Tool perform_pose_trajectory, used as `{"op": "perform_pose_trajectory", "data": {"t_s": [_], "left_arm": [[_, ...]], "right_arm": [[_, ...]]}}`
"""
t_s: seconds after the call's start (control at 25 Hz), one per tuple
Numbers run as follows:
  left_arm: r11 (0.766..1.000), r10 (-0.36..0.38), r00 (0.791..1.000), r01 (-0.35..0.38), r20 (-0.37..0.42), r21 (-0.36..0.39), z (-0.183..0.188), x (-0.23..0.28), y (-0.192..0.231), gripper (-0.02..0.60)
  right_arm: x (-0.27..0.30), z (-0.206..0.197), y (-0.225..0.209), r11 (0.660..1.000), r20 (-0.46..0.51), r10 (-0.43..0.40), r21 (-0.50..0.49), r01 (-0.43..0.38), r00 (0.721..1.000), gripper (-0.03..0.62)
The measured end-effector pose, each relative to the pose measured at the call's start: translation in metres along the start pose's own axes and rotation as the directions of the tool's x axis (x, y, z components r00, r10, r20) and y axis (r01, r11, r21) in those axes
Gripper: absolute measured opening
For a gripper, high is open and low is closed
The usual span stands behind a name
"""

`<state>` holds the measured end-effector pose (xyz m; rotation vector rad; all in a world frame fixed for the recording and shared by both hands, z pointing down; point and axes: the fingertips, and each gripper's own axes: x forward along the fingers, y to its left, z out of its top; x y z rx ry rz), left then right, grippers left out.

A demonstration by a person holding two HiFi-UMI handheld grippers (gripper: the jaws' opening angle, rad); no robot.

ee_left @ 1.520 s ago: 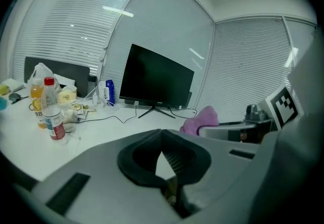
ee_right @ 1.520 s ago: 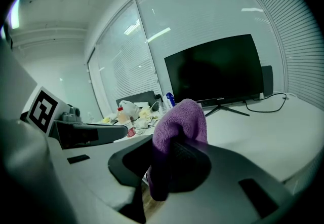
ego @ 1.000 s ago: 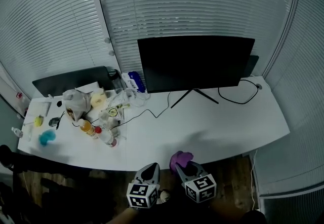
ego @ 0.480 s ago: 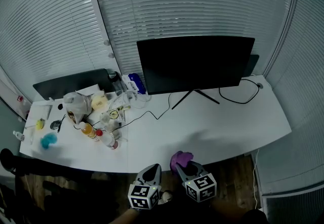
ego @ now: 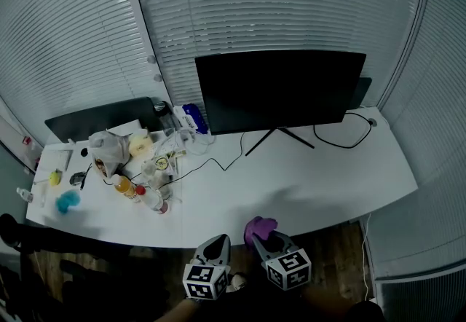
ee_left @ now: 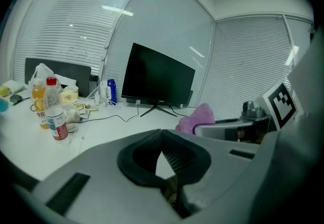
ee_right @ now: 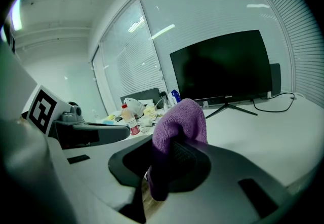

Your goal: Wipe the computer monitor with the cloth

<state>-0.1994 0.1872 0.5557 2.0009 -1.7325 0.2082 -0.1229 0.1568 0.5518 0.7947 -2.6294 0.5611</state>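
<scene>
Purple cloth clamped in my right gripper, near edge of the desk, well apart from the monitor.

My right gripper (ee_right: 172,153) has its jaws closed on the cloth (ee_right: 180,118): a purple, nubby terry piece, bunched into a rounded hump above the pads with a darker tail hanging below them. My left gripper (ee_left: 163,153) sits just beside it, jaws together with nothing between them. The monitor (ego: 280,90) stands upright at the far side of the white desk (ego: 313,178) in front of the blinds, its screen black, on a thin splayed stand.
</scene>
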Motion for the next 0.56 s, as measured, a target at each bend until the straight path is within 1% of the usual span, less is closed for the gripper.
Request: {"op": "perform_pose_trajectory", "data": {"t_s": [0.24,0.56], "left_arm": [[1.0,-0.012,1.0,0.011,-0.004,-0.005,-0.0007,0.001,-0.0027,0.006],[1.0,-0.007,1.0,0.007,-0.008,-0.011,-0.0008,0.0008,0.0018,0.006]], "right_arm": [[0.0012,-0.002,0.0013,1.0,-0.006,0.003,-0.001,-0.003,1.0,0.079],[0.0041,-0.0009,0.0041,1.0,-0.009,0.007,-0.001,-0.007,1.0,0.078]]}}
